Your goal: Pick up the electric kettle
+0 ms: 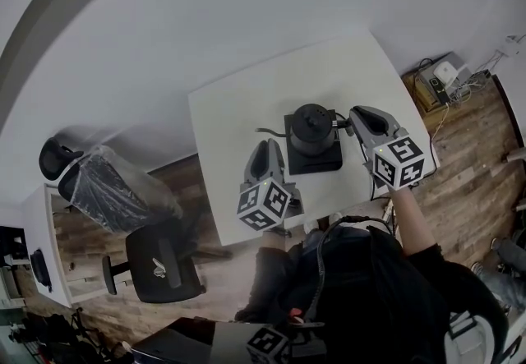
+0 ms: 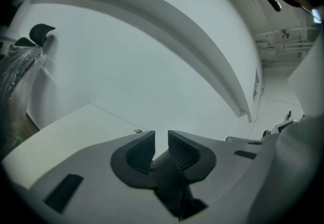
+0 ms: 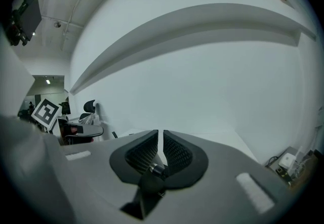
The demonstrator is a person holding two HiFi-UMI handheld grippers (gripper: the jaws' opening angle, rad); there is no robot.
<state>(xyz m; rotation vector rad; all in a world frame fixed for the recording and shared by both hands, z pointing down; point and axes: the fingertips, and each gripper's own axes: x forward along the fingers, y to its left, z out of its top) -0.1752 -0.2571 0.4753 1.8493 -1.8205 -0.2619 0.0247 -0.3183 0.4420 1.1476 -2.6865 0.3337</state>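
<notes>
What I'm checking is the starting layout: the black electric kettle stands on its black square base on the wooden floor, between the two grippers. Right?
Not quite. The black electric kettle on its black square base stands on the white table, not the wooden floor; the head view shows it. It is between the left gripper and the right gripper.

A black round electric kettle [image 1: 313,128] is seen on a black square base [image 1: 316,160], upon a plain white square surface [image 1: 238,108]. The left claw [image 1: 265,145] and the right claw [image 1: 355,114] are cased in pale grey and fitted with dark, finely ridged pads [image 2: 139,153]. Each is topped by a cube [image 1: 264,203] printed with black-and-white square markers. The floor [image 1: 468,182] is patterned in brown wood planks, and a black swivel chair [image 1: 160,265] is seen on it.
</notes>
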